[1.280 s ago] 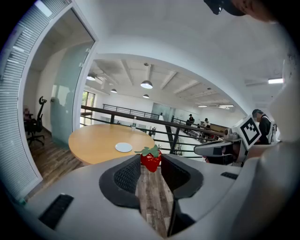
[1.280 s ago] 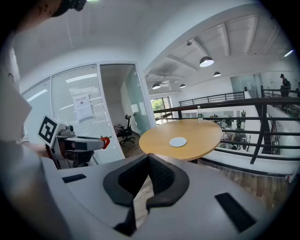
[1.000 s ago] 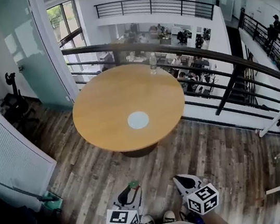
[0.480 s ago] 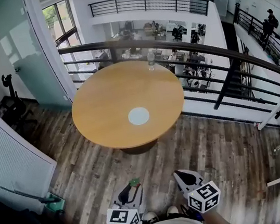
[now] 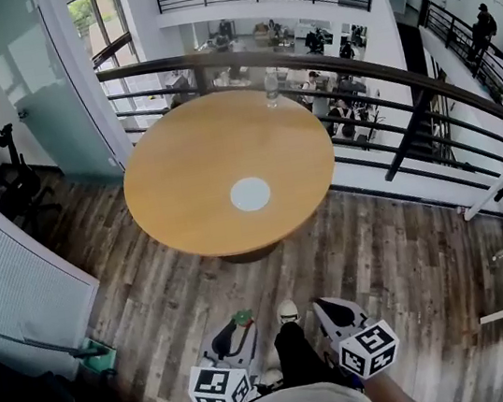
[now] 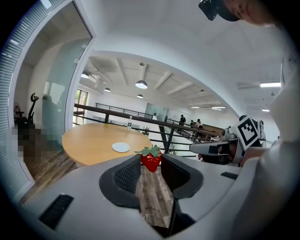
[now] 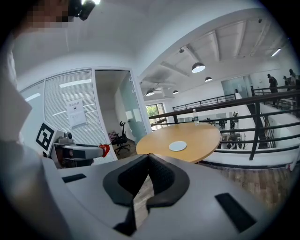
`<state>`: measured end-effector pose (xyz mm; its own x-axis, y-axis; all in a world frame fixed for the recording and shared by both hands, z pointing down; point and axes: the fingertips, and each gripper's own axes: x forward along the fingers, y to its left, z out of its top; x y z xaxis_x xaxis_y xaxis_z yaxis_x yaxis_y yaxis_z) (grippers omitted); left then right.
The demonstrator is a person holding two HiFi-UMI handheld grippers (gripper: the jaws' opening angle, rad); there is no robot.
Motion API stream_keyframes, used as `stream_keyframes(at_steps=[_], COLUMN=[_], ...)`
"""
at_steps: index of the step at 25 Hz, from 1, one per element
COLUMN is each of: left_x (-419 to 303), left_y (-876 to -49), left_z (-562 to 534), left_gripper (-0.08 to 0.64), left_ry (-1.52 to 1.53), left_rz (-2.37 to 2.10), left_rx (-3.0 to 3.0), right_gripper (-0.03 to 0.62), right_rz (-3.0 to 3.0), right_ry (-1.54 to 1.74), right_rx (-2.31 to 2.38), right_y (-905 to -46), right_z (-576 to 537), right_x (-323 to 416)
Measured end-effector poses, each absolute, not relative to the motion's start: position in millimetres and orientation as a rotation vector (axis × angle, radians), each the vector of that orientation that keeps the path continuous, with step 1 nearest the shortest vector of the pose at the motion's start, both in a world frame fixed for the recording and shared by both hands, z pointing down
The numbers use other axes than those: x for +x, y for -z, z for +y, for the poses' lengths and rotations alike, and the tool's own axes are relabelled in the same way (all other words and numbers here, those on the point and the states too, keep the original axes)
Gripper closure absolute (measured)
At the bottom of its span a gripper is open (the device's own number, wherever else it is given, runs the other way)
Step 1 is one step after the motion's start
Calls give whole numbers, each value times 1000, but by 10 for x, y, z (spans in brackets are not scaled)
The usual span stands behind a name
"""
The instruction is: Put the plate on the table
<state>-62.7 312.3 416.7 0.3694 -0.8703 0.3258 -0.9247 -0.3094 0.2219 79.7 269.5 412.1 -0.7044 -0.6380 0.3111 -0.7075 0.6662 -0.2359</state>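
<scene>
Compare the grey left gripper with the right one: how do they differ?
The left gripper has jaws apart; the right gripper has them together. The left gripper clamps a red strawberry with green leaves; the right gripper holds nothing. Both point towards the round wooden table bearing a white plate.

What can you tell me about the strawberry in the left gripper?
The strawberry is glossy red with a green leafy cap and looks like it may be a plastic toy. It sits upright, cap up, pinched between the tips of the left gripper, one jaw on each side. It hangs in the air above the wooden floor.
</scene>
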Motion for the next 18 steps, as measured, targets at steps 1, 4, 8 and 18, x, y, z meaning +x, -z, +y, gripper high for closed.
stream_keyframes(at_steps=[1, 4, 8, 18], left_x=[-645, -721, -805, -1024], left_y=[-4182, -4226, -4254, -4033], left_z=[3045, 2745, 2204, 618], left_gripper=[409, 408, 408, 408], left_ry=[-203, -209, -198, -178], left_rz=[-1565, -1566, -1570, -1671], left_rx=[2267, 2255, 2248, 2217], right_gripper=[572, 572, 572, 572], right_rz=[-2676, -2675, -2682, -2739], right_ry=[-515, -536, -539, -483], right_rx=[1096, 1091, 1058, 953], right_y=[-4158, -4223, -4270, -4041], right_z=[2613, 2274, 1672, 41], right_x=[780, 703, 588, 369])
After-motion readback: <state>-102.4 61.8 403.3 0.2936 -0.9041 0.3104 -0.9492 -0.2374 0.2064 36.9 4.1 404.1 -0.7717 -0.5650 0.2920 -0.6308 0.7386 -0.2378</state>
